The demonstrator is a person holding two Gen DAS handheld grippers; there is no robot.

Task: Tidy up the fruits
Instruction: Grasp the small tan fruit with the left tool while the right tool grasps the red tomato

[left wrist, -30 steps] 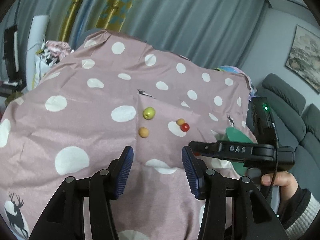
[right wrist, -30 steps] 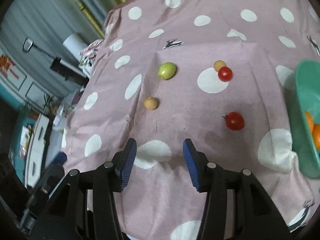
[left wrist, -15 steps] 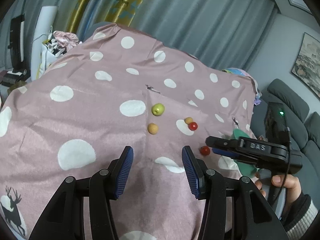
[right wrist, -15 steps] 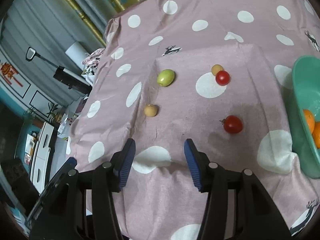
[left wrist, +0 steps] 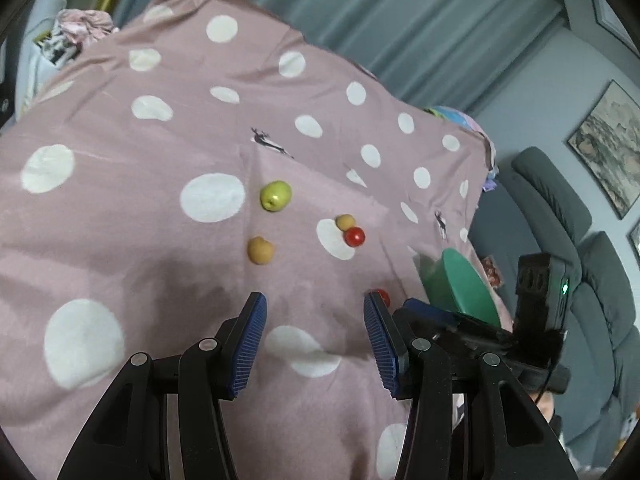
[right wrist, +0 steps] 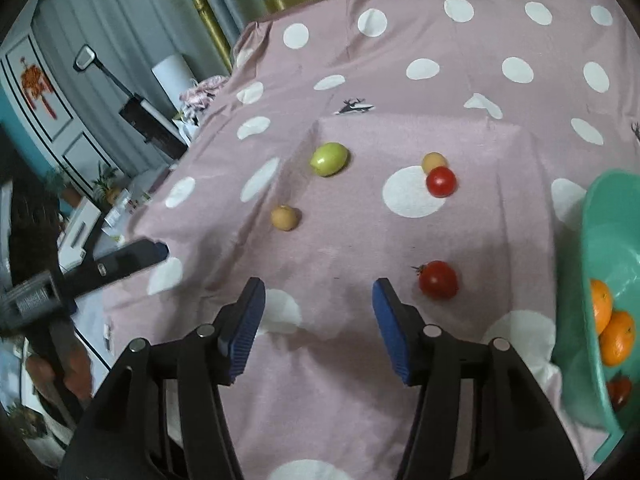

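Loose fruit lies on a pink polka-dot cloth (right wrist: 400,240): a green apple (right wrist: 329,159), a tan round fruit (right wrist: 285,217), a smaller tan fruit (right wrist: 433,161) touching a red tomato (right wrist: 441,181), and a second red tomato (right wrist: 438,280). A green basin (right wrist: 600,248) at the right edge holds oranges (right wrist: 610,326). My right gripper (right wrist: 318,304) hovers just left of the nearer tomato, its jaws opening with nothing between them. My left gripper (left wrist: 314,316) stands open and empty over the cloth; the tan fruit (left wrist: 260,251) and green apple (left wrist: 275,195) lie ahead of it.
In the left wrist view the right gripper's black body (left wrist: 480,332) sits close at the right, in front of the basin (left wrist: 466,288). A grey sofa (left wrist: 560,216) stands beyond the table's right edge. Curtains (left wrist: 400,20) hang behind, and the cloth drops off at the left.
My left gripper has swung forward and rightward, closer to the right gripper and the basin. The right gripper's jaws have widened slightly and its view has rolled a little.
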